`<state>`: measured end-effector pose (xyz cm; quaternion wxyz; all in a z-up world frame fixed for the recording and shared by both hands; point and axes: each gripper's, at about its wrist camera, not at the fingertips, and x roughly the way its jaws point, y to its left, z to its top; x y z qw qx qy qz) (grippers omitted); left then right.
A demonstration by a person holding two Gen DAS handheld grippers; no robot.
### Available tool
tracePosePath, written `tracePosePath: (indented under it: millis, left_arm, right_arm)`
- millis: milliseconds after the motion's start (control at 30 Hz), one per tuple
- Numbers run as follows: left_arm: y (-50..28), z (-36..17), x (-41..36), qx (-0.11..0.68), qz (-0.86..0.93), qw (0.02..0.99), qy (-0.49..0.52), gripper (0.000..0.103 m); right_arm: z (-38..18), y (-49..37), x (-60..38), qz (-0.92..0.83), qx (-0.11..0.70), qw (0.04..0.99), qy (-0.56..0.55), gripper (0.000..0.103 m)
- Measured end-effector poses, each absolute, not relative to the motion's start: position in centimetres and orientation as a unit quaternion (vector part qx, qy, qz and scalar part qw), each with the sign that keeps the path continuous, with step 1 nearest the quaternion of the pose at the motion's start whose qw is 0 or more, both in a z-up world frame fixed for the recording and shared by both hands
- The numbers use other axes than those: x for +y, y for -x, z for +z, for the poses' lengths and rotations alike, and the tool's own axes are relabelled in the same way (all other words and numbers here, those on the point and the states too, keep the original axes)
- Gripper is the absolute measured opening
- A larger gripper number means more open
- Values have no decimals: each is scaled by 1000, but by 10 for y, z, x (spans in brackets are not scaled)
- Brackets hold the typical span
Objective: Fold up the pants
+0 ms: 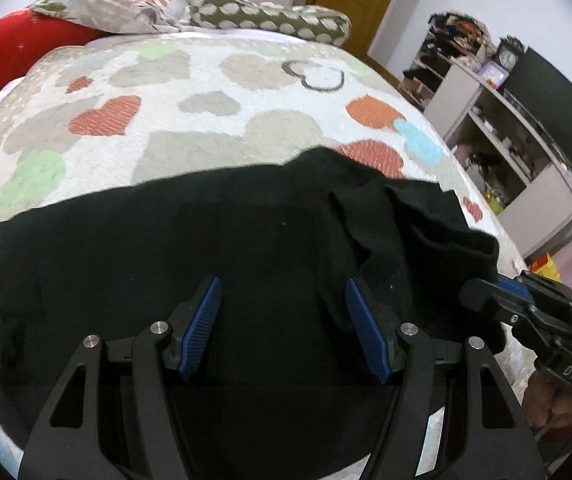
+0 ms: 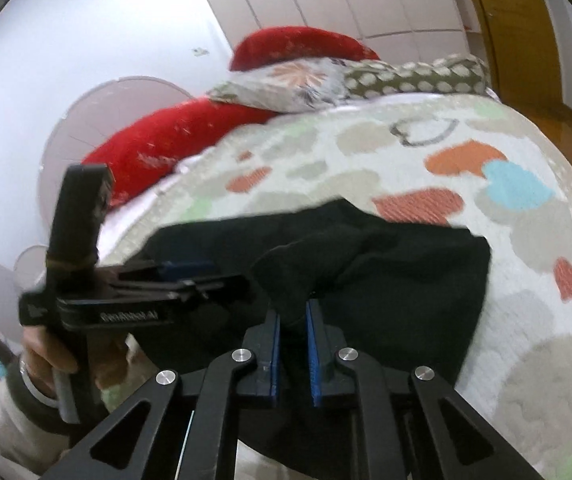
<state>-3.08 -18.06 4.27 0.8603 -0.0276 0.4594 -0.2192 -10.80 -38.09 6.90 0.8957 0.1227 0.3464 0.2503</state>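
Across the lower half of both views, the black pants (image 1: 206, 248) lie on the bedspread (image 1: 190, 92) with its heart pattern, mostly flat, with a bunched ridge of cloth toward the right of the left wrist view.

The right gripper (image 2: 293, 322) has its blue pads drawn close on a raised fold of the pants; cloth sits between them and appears pinched. The left gripper (image 1: 282, 320) stands wide over flat cloth, its pads apart and nothing held.

The step in hand is judged to be securing both holds before a fold.

1. Confirm that the right pinch takes all layers of the fold, not only the top one.
2. Lower the left gripper until both pads straddle an edge or a crease, then close.
3. Keep both holds level so the cloth lifts evenly.

Risk: dark cloth hides the layers, and a shallow pinch may slip.
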Motion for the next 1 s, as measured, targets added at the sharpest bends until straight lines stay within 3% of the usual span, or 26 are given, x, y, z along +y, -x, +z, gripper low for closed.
tracePosePath:
  millis: [233,300,333,400,433,600,867,900,933,967,1000]
  left_arm:
    - [32,61,-154,444,-204,870,70,65]
    - [30,64,-157,446,-209,867,76,65]
    - [31,65,-161,446,-213,866,74,65]
    - [33,69,-172,443,-226,865,62,65]
    - [35,70,-178,442,-231,865,57,65]
    - [34,66,-210,445,-250,860,30,65]
    - [25,30,-236,482,-251,839,22,65]
    - [27,29,-237,480,-249,841,20,60]
    - [29,30,-239,478,-252,841,18,49]
    - [32,33,-239,482,-265,835,22,25]
    - [34,36,-239,483,-276,830,28,18]
  right_arm:
    - [47,90,-335,280,369,881,-100,11]
    - [37,88,-333,273,383,877,-100,16]
    - [40,91,-337,275,380,877,-108,20]
    - [50,101,-348,286,372,875,-118,58]
    - [57,107,-357,288,365,877,-126,61]
    - [72,126,-409,245,334,897,-154,61]
    - [43,102,-429,177,361,901,-164,61]
    - [42,99,-429,172,361,902,-162,61]
    - [43,97,-428,169,361,903,-162,61]
    - [44,97,-429,169,359,903,-163,61]
    - [48,96,-428,173,354,904,-163,61]
